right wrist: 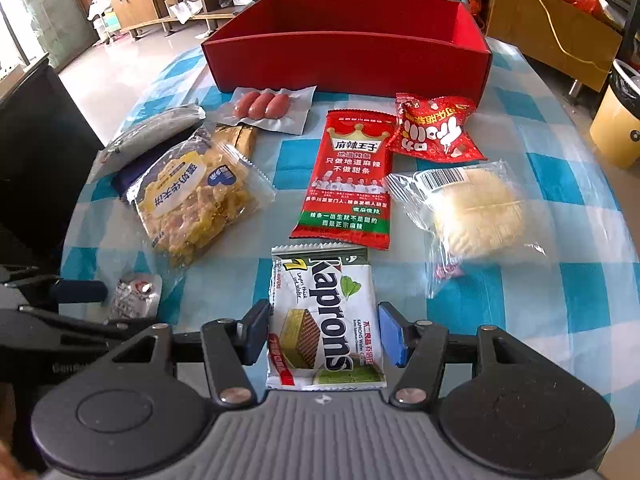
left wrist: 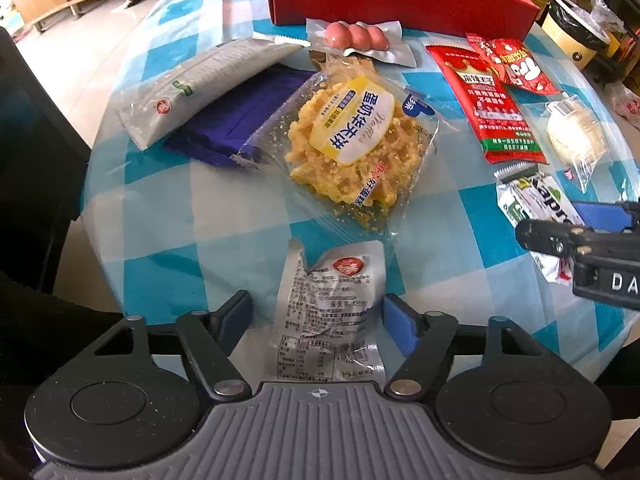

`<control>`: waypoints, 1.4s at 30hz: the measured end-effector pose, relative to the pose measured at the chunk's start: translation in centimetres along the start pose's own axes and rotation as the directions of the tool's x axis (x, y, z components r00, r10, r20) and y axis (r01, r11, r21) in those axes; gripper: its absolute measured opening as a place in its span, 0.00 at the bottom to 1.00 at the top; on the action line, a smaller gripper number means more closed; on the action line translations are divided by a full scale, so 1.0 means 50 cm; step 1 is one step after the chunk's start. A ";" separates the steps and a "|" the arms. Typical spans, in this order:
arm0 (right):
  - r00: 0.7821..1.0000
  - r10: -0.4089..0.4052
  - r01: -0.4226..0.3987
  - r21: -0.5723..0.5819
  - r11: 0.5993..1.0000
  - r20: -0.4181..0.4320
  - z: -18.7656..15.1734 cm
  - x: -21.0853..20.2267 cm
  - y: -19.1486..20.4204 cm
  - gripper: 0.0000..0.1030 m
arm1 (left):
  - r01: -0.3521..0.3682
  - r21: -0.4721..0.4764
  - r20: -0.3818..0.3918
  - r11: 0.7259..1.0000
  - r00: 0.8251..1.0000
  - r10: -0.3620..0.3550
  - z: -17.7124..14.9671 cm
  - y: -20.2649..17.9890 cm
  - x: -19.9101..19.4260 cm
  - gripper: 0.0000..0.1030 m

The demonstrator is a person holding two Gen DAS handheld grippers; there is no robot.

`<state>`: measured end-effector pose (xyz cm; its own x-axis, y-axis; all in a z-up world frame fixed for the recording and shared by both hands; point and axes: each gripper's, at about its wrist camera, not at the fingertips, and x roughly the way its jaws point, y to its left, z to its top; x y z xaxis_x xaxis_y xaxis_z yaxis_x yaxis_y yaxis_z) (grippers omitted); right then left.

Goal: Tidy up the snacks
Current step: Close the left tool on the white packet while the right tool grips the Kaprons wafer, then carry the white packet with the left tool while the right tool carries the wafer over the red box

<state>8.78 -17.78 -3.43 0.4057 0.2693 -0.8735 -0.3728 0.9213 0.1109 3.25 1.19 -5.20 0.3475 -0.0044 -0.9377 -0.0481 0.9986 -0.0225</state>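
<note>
1. The left gripper (left wrist: 316, 316) points steeply down over a white pouch (left wrist: 330, 316) on the checked cloth (left wrist: 192, 208). The pouch lies between the two fingers; the right pad is at its edge, the left pad close by. Whether they press it I cannot tell.
2. The right gripper (right wrist: 323, 330) stands about halfway closed around a Kaprons wafer pack (right wrist: 324, 316). The pack fills the gap between the pads, and both pads sit at its long edges, gripping it.
3. Beyond the wafer pack lies a red strip packet (right wrist: 346, 184), with a small red bag (right wrist: 434, 130) just right of its top.
4. A clear-wrapped pale cake (right wrist: 472, 208) lies right of the strip packet.
5. A waffle bag (left wrist: 356, 136) lies mid-table, partly over a purple pack (left wrist: 236, 120); a grey pouch (left wrist: 200, 84) leans on that pack.
6. A sausage pack (right wrist: 262, 106) lies just before the red box (right wrist: 344, 56), which stands open at the far edge of the table.
7. A bin (right wrist: 618, 116) stands on the floor to the right.
</note>
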 end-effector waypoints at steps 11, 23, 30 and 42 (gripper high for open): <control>0.999 0.040 -0.040 0.014 0.999 0.028 -0.005 -0.015 -0.002 0.50 | -0.033 -0.028 -0.009 0.999 0.999 0.033 0.007 -0.002 0.004 0.71; 0.993 0.072 -0.070 -0.016 0.997 0.096 0.005 -0.053 0.010 0.50 | -0.069 -0.090 -0.043 0.994 0.997 0.065 0.006 0.012 -0.009 0.60; 0.990 0.074 -0.078 0.029 0.997 0.121 0.019 -0.063 -0.006 0.50 | -0.014 -0.104 0.008 0.995 1.000 0.015 0.028 0.019 -0.042 0.60; 0.988 0.059 -0.067 0.047 0.997 0.145 0.079 -0.063 -0.013 0.50 | 0.054 -0.052 0.093 0.997 0.994 -0.049 0.112 -0.005 -0.057 0.60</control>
<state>11.03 -18.12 1.09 0.4994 0.3612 -0.7875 -0.3596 0.9134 0.1909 7.53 1.24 -0.58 0.4353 -0.0486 -0.8990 -0.0783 0.9927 -0.0915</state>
